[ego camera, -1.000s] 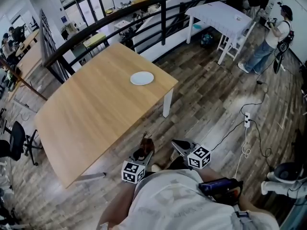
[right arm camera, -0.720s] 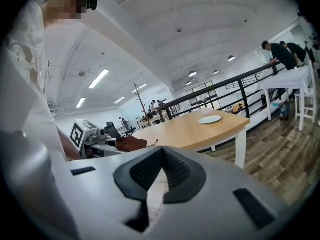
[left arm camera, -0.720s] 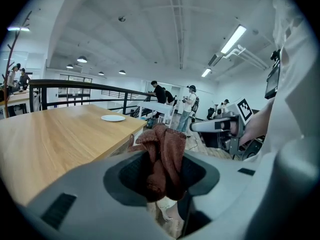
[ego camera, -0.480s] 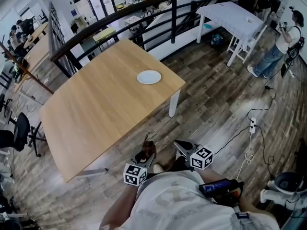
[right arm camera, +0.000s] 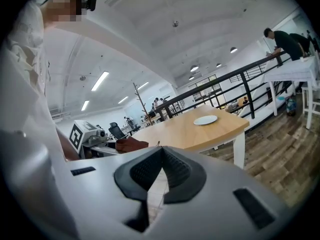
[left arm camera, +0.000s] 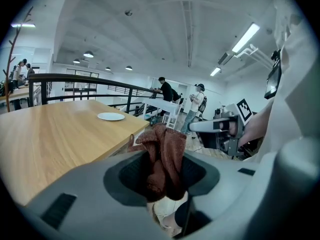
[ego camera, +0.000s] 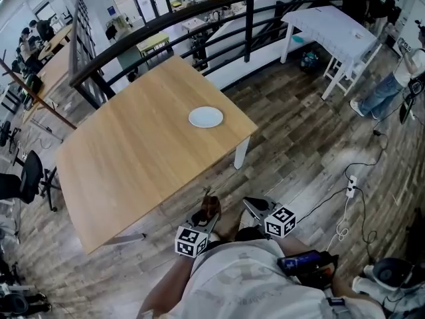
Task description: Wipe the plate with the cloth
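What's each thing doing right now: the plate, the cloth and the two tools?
Plate: lying flat on the table, nothing on it, far from both tools.
Cloth: bunched up, pinched in the left tool, not on the table.
Left tool: shut on the cloth.
Right tool: shut, nothing in it.
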`<state>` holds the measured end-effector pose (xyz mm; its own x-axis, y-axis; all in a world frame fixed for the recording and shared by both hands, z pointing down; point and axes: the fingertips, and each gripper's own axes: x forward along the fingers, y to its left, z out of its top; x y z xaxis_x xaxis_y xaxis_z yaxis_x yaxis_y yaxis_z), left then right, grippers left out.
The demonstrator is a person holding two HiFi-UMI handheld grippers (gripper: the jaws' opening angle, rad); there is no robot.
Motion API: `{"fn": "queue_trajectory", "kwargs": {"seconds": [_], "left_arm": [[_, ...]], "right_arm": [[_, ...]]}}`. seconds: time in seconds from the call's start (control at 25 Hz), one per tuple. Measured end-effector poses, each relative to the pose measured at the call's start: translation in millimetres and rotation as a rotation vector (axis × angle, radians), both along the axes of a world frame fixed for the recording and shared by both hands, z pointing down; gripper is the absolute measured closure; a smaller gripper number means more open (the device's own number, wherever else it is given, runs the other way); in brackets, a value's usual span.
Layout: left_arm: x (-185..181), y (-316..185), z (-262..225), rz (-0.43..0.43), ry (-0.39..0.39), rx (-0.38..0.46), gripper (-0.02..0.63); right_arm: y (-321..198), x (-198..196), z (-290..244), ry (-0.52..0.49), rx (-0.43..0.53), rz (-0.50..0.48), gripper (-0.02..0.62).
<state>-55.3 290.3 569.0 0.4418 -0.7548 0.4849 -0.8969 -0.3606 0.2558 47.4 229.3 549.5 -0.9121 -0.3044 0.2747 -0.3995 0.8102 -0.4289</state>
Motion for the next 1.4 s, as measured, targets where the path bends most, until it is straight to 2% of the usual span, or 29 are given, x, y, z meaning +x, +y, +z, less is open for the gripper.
{"fn": "queue_trajectory", "kwargs": {"seconds": [0.24, 0.52, 0.68, 0.84, 1.04, 1.4], "left_arm": [[15, -57, 1, -0.013, -0.025, -0.019, 0.436], [7, -110, -10, -0.094, -0.074, -0.009, 0.436], [4, -127, -10, -0.121, -0.063, -0.022, 0.436], [9, -145, -7, -0.116, -0.052, -0.024, 0.436], [7, -168, -2, -0.088, -0.034, -0.033, 0.436], [-4, -247, -4, -0.019, 0.009, -0.006, 0.436]], "right_arm": [[-58, 8, -5, -0.044, 0.003, -0.037, 0.583], [-103, 20, -10, -0.053, 0.02, -0.105, 0.583], [-129, 26, -15, -0.058, 0.037, -0.101, 0.583], [-152, 35, -7, -0.053, 0.024, -0.074, 0.583], [-172, 30, -4, -0.033, 0.017, -0.052, 0.583], [-224, 10, -2, 0.02, 0.009, -0.028, 0.583]]}}
